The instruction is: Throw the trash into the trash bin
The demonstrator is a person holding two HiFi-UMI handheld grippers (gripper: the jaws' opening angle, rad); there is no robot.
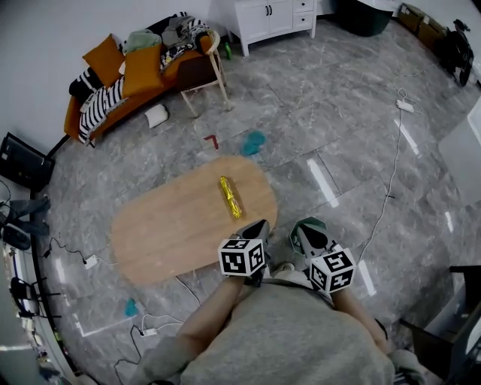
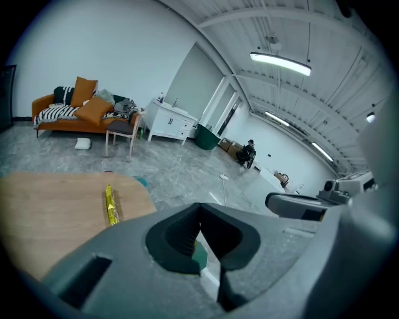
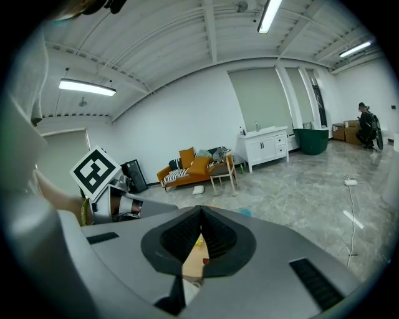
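A yellow wrapper (image 1: 231,197) lies on the oval wooden table (image 1: 173,225), a little ahead of the left gripper (image 1: 259,225) and slightly to its left. Bare table top lies between them. Far ahead and to the right, a dark green bin (image 1: 364,16) stands by a white cabinet (image 1: 274,15). A blue cloth (image 1: 253,141) lies on the floor past the table. The left gripper's jaws are pressed together and hold nothing. The right gripper (image 1: 307,229) is just beside it, off the table's edge, with its jaws together and empty too.
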